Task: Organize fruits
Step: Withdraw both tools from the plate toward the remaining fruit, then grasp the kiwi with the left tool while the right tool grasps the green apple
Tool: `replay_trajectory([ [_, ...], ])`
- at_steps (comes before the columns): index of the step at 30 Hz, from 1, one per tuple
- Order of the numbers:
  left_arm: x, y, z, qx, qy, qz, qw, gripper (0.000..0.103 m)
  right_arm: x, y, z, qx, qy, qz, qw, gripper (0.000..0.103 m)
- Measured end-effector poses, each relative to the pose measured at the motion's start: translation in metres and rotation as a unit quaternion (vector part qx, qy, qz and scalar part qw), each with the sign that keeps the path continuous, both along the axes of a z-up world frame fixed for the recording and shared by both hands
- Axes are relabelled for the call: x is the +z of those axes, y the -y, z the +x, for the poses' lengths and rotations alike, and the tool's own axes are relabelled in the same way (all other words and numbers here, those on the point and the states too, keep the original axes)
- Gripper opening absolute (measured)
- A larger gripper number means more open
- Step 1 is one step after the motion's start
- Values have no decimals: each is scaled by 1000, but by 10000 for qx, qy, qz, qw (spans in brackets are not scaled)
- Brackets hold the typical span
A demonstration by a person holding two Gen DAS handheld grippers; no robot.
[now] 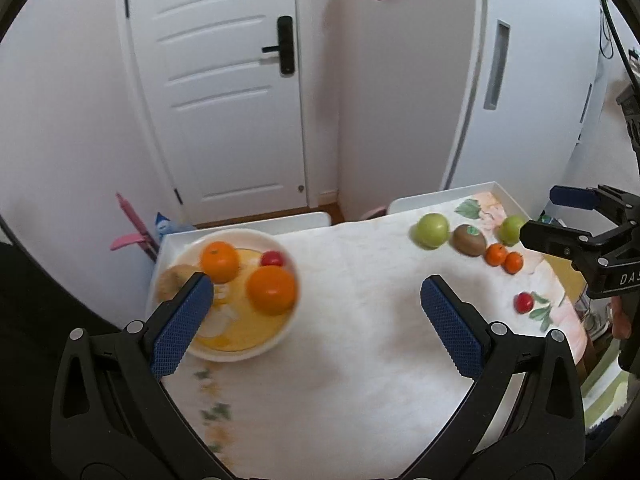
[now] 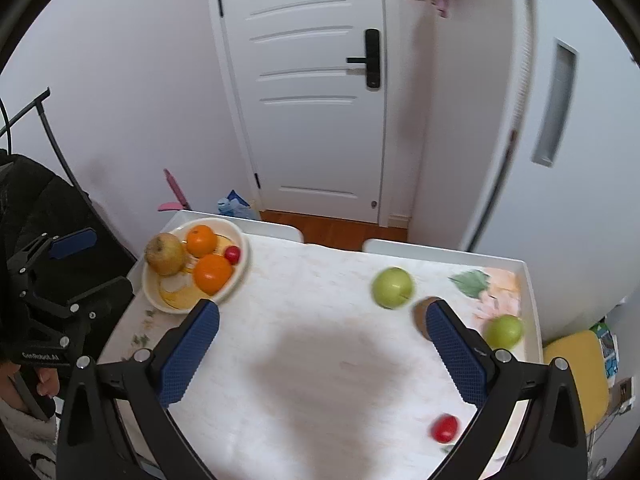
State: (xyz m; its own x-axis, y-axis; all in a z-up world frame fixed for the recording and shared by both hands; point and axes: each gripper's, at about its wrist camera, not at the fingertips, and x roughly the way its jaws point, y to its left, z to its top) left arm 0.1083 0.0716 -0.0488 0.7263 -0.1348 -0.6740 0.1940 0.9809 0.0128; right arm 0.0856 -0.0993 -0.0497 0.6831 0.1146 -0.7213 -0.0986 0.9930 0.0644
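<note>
A white bowl [image 1: 280, 332] [image 2: 242, 262] at the table's left holds two oranges [image 1: 271, 290] [image 2: 213, 274], a brownish pear [image 2: 166, 255] and a small red fruit [image 1: 273, 258]. Loose on the cloth at the right lie two green apples [image 1: 431, 230] [image 2: 393, 287], a kiwi [image 1: 469, 239], two small tangerines [image 1: 505, 258] and a red fruit [image 1: 523, 302] [image 2: 445, 429]. My left gripper [image 1: 316, 324] hangs open above the table, its left pad [image 1: 182, 324] over the bowl's near rim. My right gripper [image 2: 322, 350] is open above the cloth; its right pad [image 2: 456, 356] hides most of the kiwi.
The table [image 2: 320, 380] carries a white cloth with a floral print, set against white raised edges [image 1: 440, 196]. A white door [image 1: 232, 92] and wall stand behind. A yellow chair [image 2: 576, 368] is to the right, a pink object [image 1: 132, 232] at the back left.
</note>
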Motion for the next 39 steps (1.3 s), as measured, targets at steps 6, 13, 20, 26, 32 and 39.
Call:
replay_trajectory([
  [6,-10,56,12,7,-132,-15,9999,103,-10,61,-8,-47,-94,-23,9999,103],
  [13,-30,120,30,34,-310,-103,9995,103,-31,123,-6,46,-295,-64,9995,103],
  [20,-60,176,57,79,-587,-133,9982,103,-58,173,4,234,-435,-101,9987,103],
  [26,-95,212,84,260,-894,-232,9954,103,-85,202,19,519,-481,-260,9972,98],
  [32,-123,236,109,455,-1104,-369,9922,103,-105,212,31,857,-375,-655,9935,92],
  [39,-147,252,135,586,-1319,-481,9884,96,-123,208,41,1301,-335,-917,9867,83],
])
